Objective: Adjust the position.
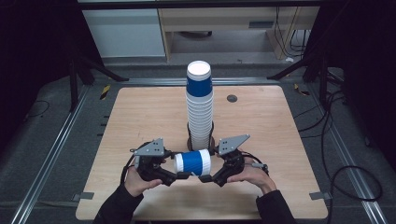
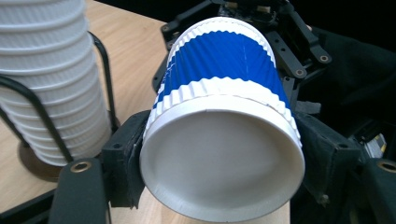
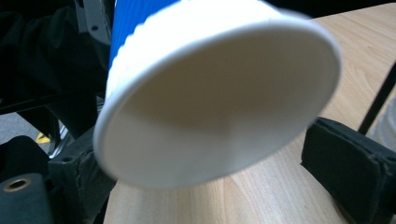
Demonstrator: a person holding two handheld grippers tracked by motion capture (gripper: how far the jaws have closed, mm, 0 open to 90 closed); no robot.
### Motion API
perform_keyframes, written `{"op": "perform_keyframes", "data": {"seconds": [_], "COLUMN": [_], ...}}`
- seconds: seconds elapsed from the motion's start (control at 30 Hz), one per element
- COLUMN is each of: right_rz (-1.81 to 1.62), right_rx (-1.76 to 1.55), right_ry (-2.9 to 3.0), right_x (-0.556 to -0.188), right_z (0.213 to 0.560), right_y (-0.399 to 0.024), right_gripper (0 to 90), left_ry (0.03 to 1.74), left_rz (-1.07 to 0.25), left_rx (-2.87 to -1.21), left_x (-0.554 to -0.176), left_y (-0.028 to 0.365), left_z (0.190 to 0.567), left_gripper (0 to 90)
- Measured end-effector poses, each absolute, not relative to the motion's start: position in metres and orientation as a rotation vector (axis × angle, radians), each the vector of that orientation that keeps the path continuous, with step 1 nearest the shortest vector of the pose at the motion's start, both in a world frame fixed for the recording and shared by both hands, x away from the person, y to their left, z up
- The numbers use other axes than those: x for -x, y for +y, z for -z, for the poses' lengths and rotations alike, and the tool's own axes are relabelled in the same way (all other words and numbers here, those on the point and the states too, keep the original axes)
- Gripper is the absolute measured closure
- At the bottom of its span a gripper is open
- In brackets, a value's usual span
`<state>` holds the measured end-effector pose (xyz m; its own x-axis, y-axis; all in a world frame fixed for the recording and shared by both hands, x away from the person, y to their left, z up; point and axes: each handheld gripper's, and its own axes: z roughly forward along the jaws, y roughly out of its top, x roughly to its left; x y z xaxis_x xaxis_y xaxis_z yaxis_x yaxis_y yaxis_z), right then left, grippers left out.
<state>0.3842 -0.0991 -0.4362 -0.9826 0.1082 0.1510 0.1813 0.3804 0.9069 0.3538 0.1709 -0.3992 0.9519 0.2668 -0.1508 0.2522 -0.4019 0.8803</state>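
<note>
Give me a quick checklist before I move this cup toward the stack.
1. Left gripper jaws clamped on the cup: ok.
2. Right gripper jaws gripping the cup: not ok, one pad stands clear of it.
3. Stack of cups upright in its wire holder: ok.
4. Cup lifted off the table: cannot tell.
5. Cup undented: ok on the sides in view.

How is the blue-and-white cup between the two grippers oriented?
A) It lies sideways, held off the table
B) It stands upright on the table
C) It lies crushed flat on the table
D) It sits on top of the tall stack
A: in the high view the blue-and-white cup lies horizontal between the left gripper and the right gripper, in front of the tall stack.
</note>
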Motion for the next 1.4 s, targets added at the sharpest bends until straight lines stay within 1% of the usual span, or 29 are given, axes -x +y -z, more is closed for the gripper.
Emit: {"op": "perform_keyframes", "data": {"seconds": [0.17, 0.23, 0.53, 0.73, 0.8, 1.0, 1.27, 1.4], "right_rz": [1.677, 1.679, 1.678, 1.676, 1.665, 1.594, 1.412, 1.371], "right_rx": [0.224, 0.216, 0.210, 0.236, 0.248, 0.287, 0.239, 0.206], "right_ry": [-2.538, -2.522, -2.518, -2.559, -2.590, -2.696, -2.836, -2.853], "right_x": [-0.382, -0.381, -0.381, -0.382, -0.383, -0.385, -0.381, -0.379], "right_z": [0.437, 0.437, 0.438, 0.436, 0.435, 0.435, 0.442, 0.444], "right_y": [-0.096, -0.096, -0.097, -0.102, -0.104, -0.109, -0.097, -0.092], "right_gripper": [9.7, 12.5, 14.6, 14.9, 14.9, 14.8, 14.7, 14.7], "left_ry": [0.349, 0.339, 0.352, 0.375, 0.381, 0.408, 0.368, 0.347], "left_rz": [0.001, 0.005, 0.015, 0.006, -0.004, -0.031, -0.028, -0.029], "left_rx": [-2.028, -2.037, -2.039, -2.041, -2.064, -2.156, -2.323, -2.353], "left_x": [-0.353, -0.352, -0.354, -0.356, -0.357, -0.362, -0.361, -0.360], "left_y": [0.166, 0.165, 0.166, 0.172, 0.175, 0.177, 0.158, 0.154], "left_z": [0.402, 0.402, 0.402, 0.399, 0.398, 0.405, 0.425, 0.427], "left_gripper": [26.5, 26.5, 25.4, 19.9, 17.6, 15.9, 14.9, 14.9]}}
